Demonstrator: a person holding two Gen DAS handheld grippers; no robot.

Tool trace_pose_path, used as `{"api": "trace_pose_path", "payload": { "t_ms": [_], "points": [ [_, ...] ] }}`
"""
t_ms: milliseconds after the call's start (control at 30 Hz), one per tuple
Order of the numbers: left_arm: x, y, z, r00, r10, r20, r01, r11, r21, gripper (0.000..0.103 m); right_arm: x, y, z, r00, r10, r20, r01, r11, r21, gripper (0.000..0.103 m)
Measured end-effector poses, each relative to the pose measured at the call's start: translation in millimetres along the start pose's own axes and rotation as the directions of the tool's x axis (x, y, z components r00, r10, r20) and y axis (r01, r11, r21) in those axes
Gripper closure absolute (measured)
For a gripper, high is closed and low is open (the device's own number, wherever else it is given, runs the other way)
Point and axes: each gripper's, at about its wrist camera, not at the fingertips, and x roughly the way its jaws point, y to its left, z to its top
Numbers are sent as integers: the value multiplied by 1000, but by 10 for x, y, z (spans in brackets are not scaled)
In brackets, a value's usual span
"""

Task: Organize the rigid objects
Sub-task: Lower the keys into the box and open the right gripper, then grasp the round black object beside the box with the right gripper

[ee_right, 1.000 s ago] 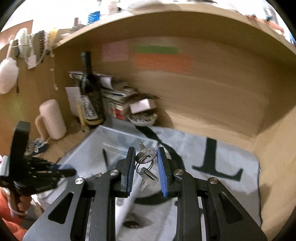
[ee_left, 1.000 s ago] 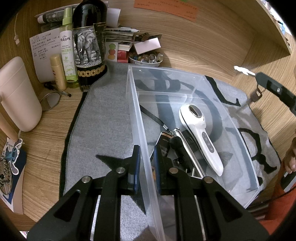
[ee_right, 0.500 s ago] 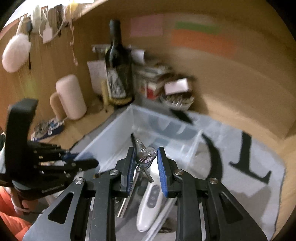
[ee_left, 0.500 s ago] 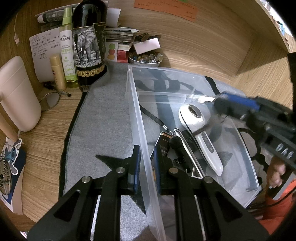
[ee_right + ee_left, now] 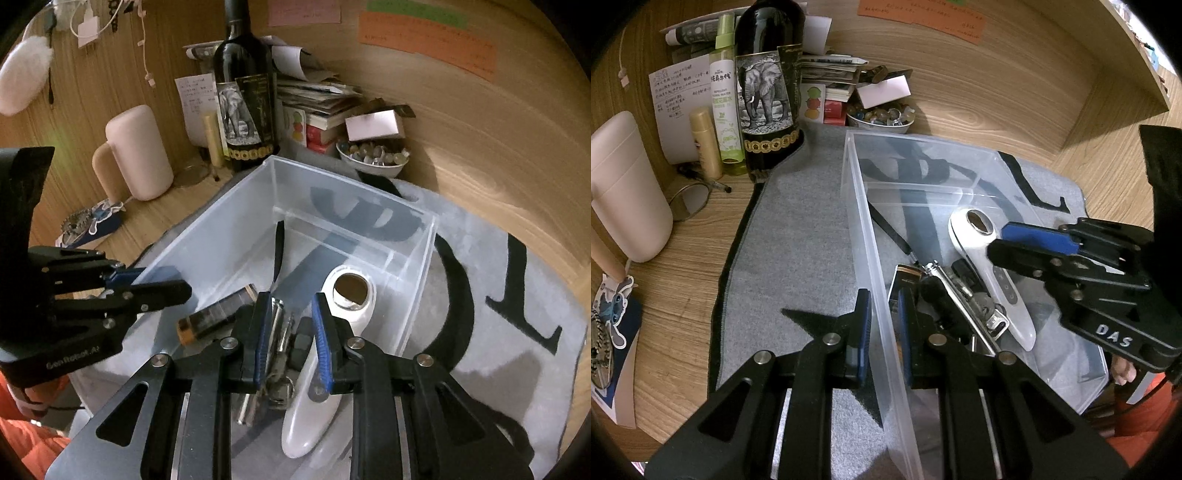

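Left gripper (image 5: pixel 882 325) tilts down w/ its fingers (image 5: pixel 862 325) clamped on the near-left wall of the clear plastic bin (image 5: pixel 857 206), one finger outside, one inside. Right gripper (image 5: pixel 288 332) also angled down, reaching into the bin from the other side, over the contents; fingers (image 5: pixel 263 332) a narrow gap apart. Keys (image 5: pixel 991 314) lie on the bin floor below/between them, atop the metal rod (image 5: pixel 275 325), beside the white handheld device (image 5: pixel 328 354). Can't tell whether the pads grip the keys. Bin sits on grey mat (image 5: pixel 798 236) on the tabletop (image 5: pixel 683 258).
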Motion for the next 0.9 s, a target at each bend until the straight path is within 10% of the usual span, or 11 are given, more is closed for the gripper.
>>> {"api": "trace_pose_path", "payload": {
  "t_ms": [500,900],
  "points": [
    [-1,-36,11,1000,11,-4,-10,1000,7,90,-680,-633,-396,983,-171,66,157,971,182,72],
    [-9,-14,5,1000,14,-6,-14,1000,10,90,-328,-556,-901,993,-83,-89,100,972,212,69]
  ]
}}
